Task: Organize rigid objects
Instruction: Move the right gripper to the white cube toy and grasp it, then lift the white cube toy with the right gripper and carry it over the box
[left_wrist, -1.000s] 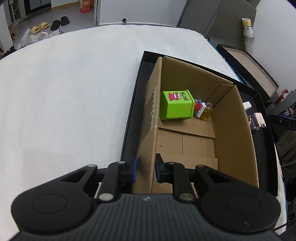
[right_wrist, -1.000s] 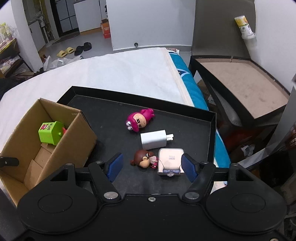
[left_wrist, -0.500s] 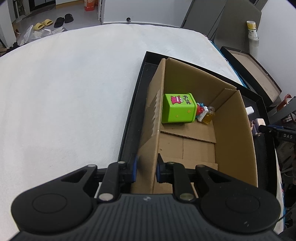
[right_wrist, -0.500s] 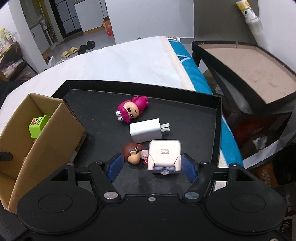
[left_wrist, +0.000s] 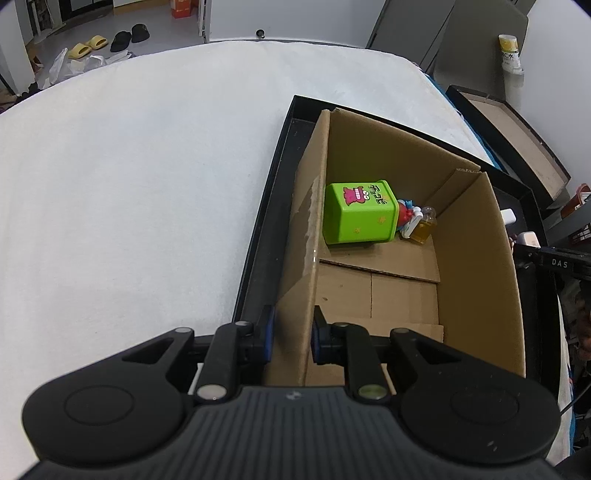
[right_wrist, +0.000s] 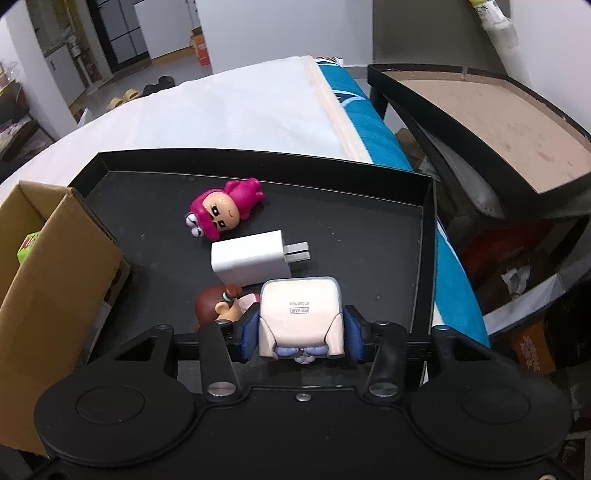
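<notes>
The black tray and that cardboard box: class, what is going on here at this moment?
A person is sorting small toys from a black tray into a cardboard box. The left gripper is shut on the box's near wall. The right gripper is shut on a pale cube-shaped figure. A pink figure, a white charger and a brown-haired doll lie on the tray. A green box toy sits inside the box.

Left claw (left_wrist: 290, 334) pinched nearly closed on a thin wall — right claw (right_wrist: 300, 334) clamped, fingers half-spread.
</notes>
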